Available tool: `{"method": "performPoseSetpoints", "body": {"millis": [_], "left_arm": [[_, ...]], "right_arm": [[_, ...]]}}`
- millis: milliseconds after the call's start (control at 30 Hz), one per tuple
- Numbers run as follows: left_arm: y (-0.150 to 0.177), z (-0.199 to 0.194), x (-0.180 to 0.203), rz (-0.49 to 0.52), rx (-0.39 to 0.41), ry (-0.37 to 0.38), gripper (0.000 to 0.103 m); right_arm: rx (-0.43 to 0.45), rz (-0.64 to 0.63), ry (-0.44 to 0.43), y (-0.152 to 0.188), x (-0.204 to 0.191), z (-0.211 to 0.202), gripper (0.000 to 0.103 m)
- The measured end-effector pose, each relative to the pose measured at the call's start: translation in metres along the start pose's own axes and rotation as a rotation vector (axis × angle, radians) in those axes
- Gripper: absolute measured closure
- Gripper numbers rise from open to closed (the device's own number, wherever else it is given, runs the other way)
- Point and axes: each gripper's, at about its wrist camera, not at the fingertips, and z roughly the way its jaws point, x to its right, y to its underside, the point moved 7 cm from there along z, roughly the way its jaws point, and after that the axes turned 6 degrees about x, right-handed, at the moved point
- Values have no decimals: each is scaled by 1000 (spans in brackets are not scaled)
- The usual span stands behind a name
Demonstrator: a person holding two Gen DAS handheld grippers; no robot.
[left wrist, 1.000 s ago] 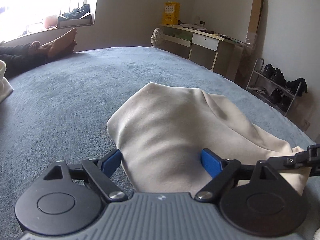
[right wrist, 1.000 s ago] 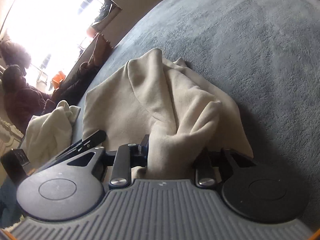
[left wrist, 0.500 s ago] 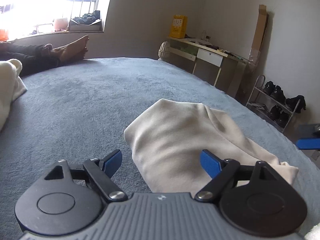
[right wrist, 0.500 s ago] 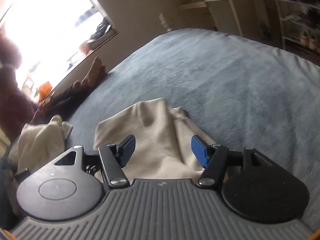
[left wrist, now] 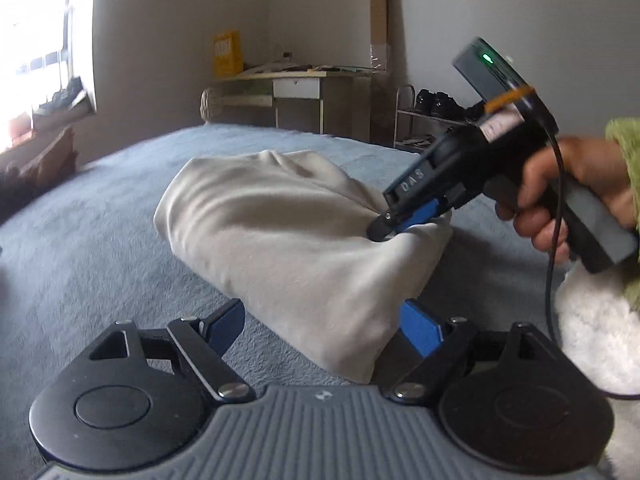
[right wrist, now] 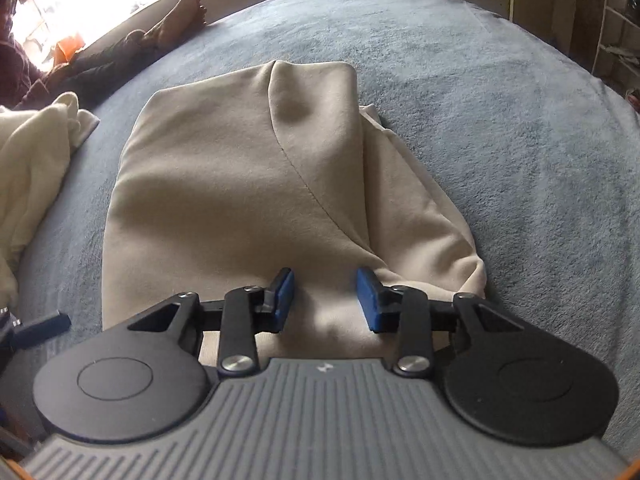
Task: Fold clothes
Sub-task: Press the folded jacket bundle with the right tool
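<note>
A beige garment (left wrist: pixel 280 232) lies folded in a long bundle on the blue-grey bed cover (left wrist: pixel 100 248). My left gripper (left wrist: pixel 322 328) is open wide, and the garment's near corner sits between its blue pads (left wrist: pixel 420 330) without being pressed. A hand holds my right gripper (left wrist: pixel 390 224) at the right, tips down on the garment's right edge. In the right wrist view the garment (right wrist: pixel 240 184) stretches away from the right gripper (right wrist: pixel 327 298). Its jaws are closing, with cloth lying in the gap and its pads (right wrist: pixel 370 300) still apart from it.
A cream garment (right wrist: pixel 28 168) is heaped at the left of the bed, and something white and fluffy (left wrist: pixel 592 320) lies by the holding hand. A person's bare feet (right wrist: pixel 180 20) rest at the far edge. A desk (left wrist: pixel 296 88) and shoe rack (left wrist: pixel 432 116) stand beyond.
The right gripper let go of the bunched fold, opened, then narrowed again over the flattened garment. The left view swung right, bringing the right gripper and its hand into sight.
</note>
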Motion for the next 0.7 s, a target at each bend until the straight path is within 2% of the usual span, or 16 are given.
{"method": "performPoseSetpoints", "body": {"millis": [100, 167, 300, 467, 633, 700], "left_arm": [[7, 10, 28, 199, 48, -74, 18], [9, 12, 32, 245, 60, -133, 21], [6, 2, 15, 149, 41, -163, 21], [18, 1, 11, 152, -22, -180, 21], [14, 14, 21, 181, -9, -175, 21], [13, 23, 23, 205, -12, -202, 22]], "right_arm": [[6, 23, -2, 0, 1, 0, 70], [11, 39, -4, 0, 1, 0, 70], [24, 65, -12, 1, 3, -2, 70], [40, 81, -32, 2, 5, -3, 70], [54, 81, -41, 3, 7, -3, 69], [55, 75, -40, 3, 6, -2, 69]]}}
